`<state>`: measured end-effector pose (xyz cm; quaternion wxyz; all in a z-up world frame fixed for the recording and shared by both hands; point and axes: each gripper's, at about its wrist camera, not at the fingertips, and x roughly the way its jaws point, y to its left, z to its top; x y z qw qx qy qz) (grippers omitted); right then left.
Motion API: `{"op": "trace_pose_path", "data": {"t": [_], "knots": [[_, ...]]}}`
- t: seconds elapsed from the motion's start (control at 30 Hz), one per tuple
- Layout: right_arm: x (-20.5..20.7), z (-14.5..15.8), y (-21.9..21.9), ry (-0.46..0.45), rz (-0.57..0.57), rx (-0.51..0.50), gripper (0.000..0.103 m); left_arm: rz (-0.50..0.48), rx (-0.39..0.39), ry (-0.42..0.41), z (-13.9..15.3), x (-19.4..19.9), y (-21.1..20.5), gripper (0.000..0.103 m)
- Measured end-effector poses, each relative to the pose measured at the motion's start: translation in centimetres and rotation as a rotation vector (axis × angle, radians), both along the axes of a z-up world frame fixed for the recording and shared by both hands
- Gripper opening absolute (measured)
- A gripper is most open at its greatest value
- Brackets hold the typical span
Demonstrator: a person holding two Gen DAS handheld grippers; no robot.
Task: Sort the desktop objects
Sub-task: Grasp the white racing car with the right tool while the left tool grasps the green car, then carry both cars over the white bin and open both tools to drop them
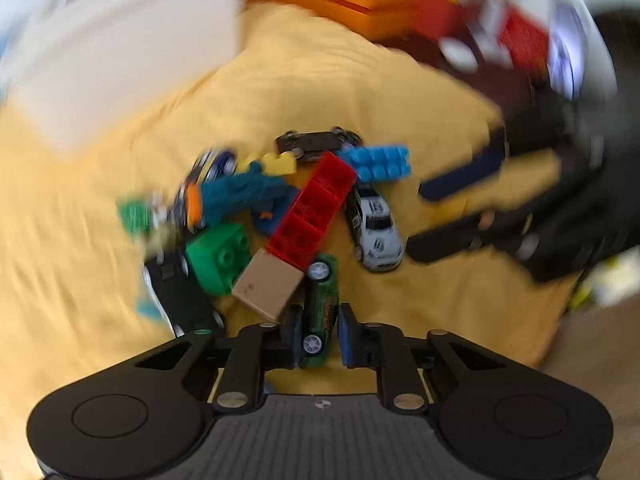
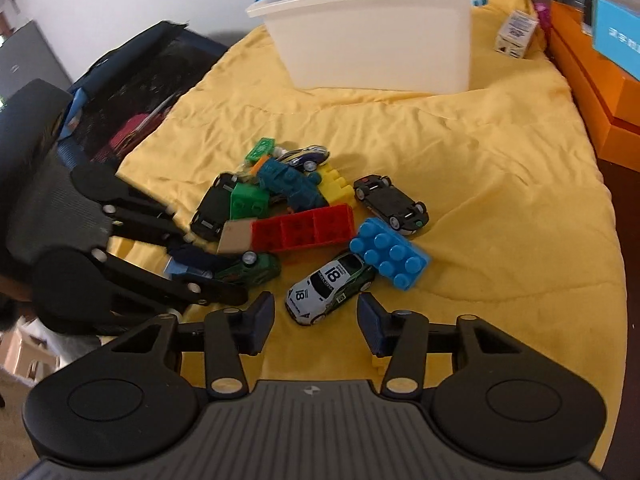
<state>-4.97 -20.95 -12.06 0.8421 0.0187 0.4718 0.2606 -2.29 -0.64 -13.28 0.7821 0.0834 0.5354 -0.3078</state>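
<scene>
A pile of toys lies on the yellow cloth (image 2: 480, 160): a red brick (image 2: 304, 227), blue brick (image 2: 390, 252), green brick (image 2: 248, 200), teal brick (image 2: 290, 182), a white race car (image 2: 332, 284), a black car (image 2: 390, 204). My left gripper (image 1: 318, 330) is closed around a green toy car (image 1: 320, 308), which also shows in the right wrist view (image 2: 252, 268). My right gripper (image 2: 316, 320) is open just in front of the white race car (image 1: 374, 228). A white bin (image 2: 372, 28) stands at the back.
Orange boxes (image 2: 588, 72) and a blue box (image 2: 616, 36) stand at the right. A small carton (image 2: 516, 34) sits beside the bin. A dark chair and bag (image 2: 132, 76) are off the left edge. A tan block (image 2: 234, 236) lies against the red brick.
</scene>
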Motion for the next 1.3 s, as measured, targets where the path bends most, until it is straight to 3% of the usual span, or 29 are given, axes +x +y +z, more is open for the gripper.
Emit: {"op": "trace_pose_path", "data": {"t": [0.07, 0.1, 0.2, 0.23, 0.3, 0.4, 0.5, 0.63, 0.73, 0.8, 0.83, 0.9, 1.0, 1.17, 1.3], "knots": [[0.1, -0.1, 0.4, 0.002, -0.034, 0.004, 0.047, 0.133, -0.186, 0.135, 0.1, 0.4, 2.5, 0.018], [0.2, -0.3, 0.6, 0.009, -0.057, 0.008, 0.047, 0.167, -0.229, 0.171, -0.2, 0.3, 3.2, 0.018], [1.3, -1.3, 1.4, 0.066, -0.148, 0.010, 0.047, 0.193, -0.199, 0.185, -2.1, -0.1, 2.9, 0.018], [1.5, -1.6, 1.8, 0.074, -0.171, -0.002, 0.048, 0.209, -0.186, 0.197, -2.7, -0.2, 3.1, 0.025], [1.7, -2.0, 2.8, 0.063, -0.195, -0.048, 0.050, 0.222, -0.190, 0.205, -2.7, -0.3, 3.5, 0.026], [1.3, -2.3, 4.2, 0.014, -0.176, -0.151, 0.046, 0.191, -0.125, 0.131, -1.6, -0.5, 3.3, 0.034], [-0.1, -2.1, 3.9, -0.004, -0.118, -0.208, 0.033, 0.144, -0.083, 0.056, -0.1, -0.7, 3.0, 0.040], [-1.7, -1.5, 3.7, -0.030, -0.004, -0.308, 0.032, 0.102, -0.050, 0.002, 0.1, -1.2, 2.4, 0.046], [-1.5, -1.7, 3.4, -0.028, 0.012, -0.271, 0.034, 0.127, -0.032, 0.021, -1.2, -1.4, 2.2, 0.047], [-1.0, -2.0, 3.3, -0.029, -0.013, -0.245, 0.041, 0.150, -0.035, 0.010, -1.5, -1.8, 2.6, 0.045], [-0.9, -2.2, 3.5, -0.036, -0.009, -0.238, 0.044, 0.160, -0.024, 0.002, -1.4, -2.0, 2.6, 0.035], [-1.0, -2.4, 3.7, -0.059, 0.026, -0.252, 0.033, 0.198, -0.035, 0.005, -1.3, -2.2, 3.1, 0.033], [-1.3, -1.8, 3.0, -0.039, 0.066, -0.246, 0.033, 0.250, -0.096, 0.023, -0.4, -2.4, 4.0, 0.032], [-0.6, 1.5, 1.1, -0.089, 0.068, -0.200, 0.033, 0.283, -0.164, -0.086, 4.7, -1.6, 4.3, 0.032], [2.3, 4.2, 0.3, -0.192, 0.055, -0.184, 0.033, 0.280, -0.155, -0.247, 8.5, 1.2, 3.5, 0.033]]}}
